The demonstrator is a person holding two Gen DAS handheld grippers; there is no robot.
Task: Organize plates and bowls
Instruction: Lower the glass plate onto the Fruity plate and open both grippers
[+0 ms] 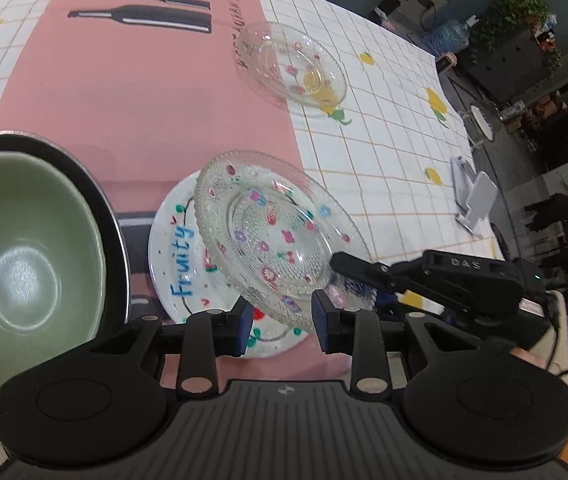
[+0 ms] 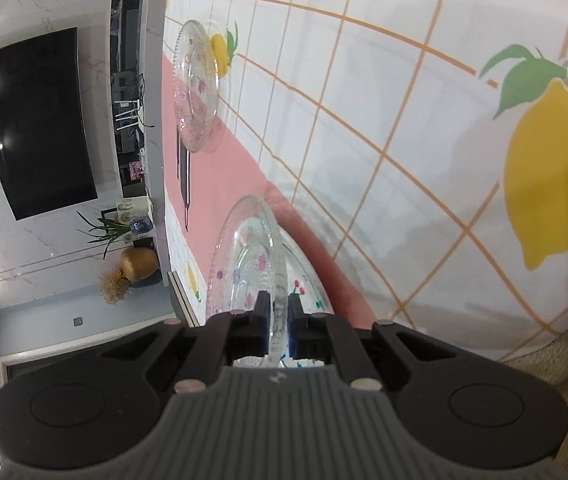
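Stacking is judged partly done: a glass plate (image 1: 279, 236), pinched at its rim by the right gripper (image 2: 279, 320), is held tilted over the white plate (image 1: 179, 264), the left gripper (image 1: 281, 320) part-open and empty, another glass plate (image 1: 296, 64) left well apart.

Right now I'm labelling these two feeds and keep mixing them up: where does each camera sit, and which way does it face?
Left wrist: on the left gripper, angled down at the table; shows its open blue-padded fingers, the flowered glass plate over the Fruity plate, the green bowl, and the right gripper.
Right wrist: on the right gripper, rolled sideways, looking along the flowered glass plate's rim clamped in its fingers.
Shared: that plate, the far glass plate, the lemon tablecloth.
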